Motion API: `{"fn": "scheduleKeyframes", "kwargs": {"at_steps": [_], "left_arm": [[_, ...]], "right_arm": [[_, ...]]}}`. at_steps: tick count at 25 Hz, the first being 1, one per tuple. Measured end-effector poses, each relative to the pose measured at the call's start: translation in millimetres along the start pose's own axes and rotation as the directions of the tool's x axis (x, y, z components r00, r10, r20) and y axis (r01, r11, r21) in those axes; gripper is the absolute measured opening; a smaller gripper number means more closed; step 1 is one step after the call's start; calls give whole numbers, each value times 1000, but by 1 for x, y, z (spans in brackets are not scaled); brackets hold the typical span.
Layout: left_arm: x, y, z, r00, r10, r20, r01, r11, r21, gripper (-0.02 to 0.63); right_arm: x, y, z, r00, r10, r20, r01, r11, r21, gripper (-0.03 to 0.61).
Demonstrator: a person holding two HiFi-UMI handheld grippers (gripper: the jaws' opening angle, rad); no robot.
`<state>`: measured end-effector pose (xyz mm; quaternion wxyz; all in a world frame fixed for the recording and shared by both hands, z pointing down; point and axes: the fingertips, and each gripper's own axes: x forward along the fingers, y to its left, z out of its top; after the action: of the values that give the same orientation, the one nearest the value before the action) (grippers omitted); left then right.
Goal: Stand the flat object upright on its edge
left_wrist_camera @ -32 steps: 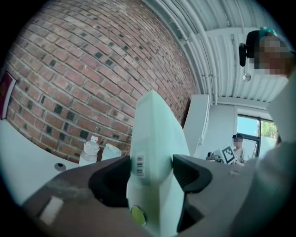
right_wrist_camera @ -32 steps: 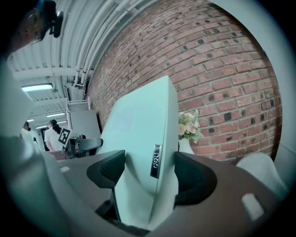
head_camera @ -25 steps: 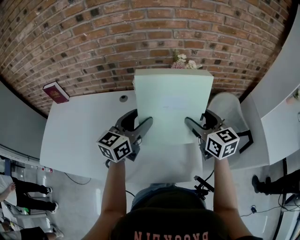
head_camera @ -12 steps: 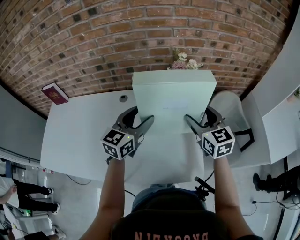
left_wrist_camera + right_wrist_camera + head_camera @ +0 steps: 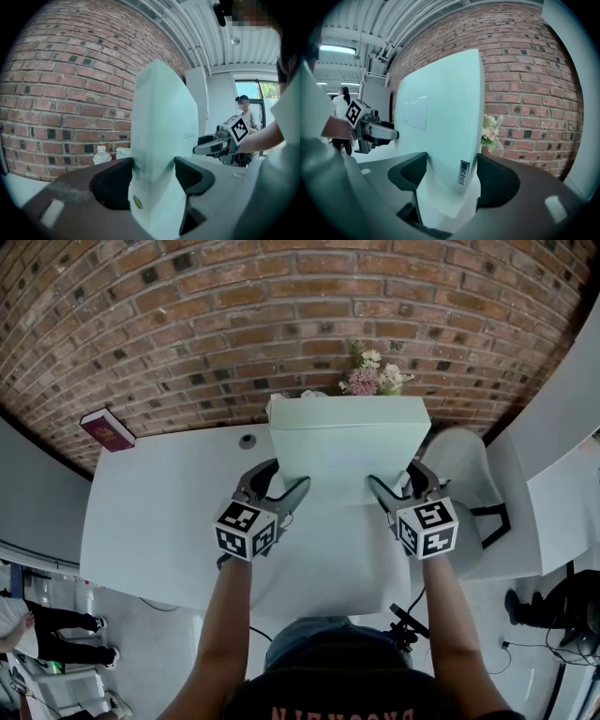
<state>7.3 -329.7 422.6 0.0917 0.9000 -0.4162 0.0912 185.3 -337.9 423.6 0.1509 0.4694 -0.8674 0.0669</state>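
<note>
The flat object is a large pale green box (image 5: 347,448) on the white table (image 5: 159,512), raised on its near edge and close to upright, its broad face toward me. My left gripper (image 5: 289,476) is shut on its left side edge, and my right gripper (image 5: 392,476) is shut on its right side edge. In the left gripper view the box edge (image 5: 161,131) fills the gap of the left gripper (image 5: 153,176), with the right gripper (image 5: 211,147) beyond. The right gripper view shows the box (image 5: 440,126) clamped by the right gripper (image 5: 450,173), and the left gripper (image 5: 377,133) across its face.
A brick wall (image 5: 281,324) runs behind the table. Pink and white flowers (image 5: 370,371) stand behind the box. A dark red book (image 5: 109,427) lies at the table's far left corner, near a cable hole (image 5: 247,438). A white chair (image 5: 464,465) is at the right.
The box has tipped further up toward vertical, so its face looks shorter and more of the flowers show behind it. Both grippers kept their hold and shifted slightly with it.
</note>
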Motion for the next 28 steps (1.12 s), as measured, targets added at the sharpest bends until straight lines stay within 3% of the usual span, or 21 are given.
{"fn": "scheduleKeyframes", "kwargs": {"at_steps": [22,28], "left_arm": [[47,40,-59,987,7,-161,-5,1000,12,296],[52,44,-66,985,-1,-174,1,1000,-2,296]], "right_arm": [[59,-16,-54,990,-70,-126,68,998,-15,330],[63,-16,-62,988,-83,-129,84,996,3,331]]}}
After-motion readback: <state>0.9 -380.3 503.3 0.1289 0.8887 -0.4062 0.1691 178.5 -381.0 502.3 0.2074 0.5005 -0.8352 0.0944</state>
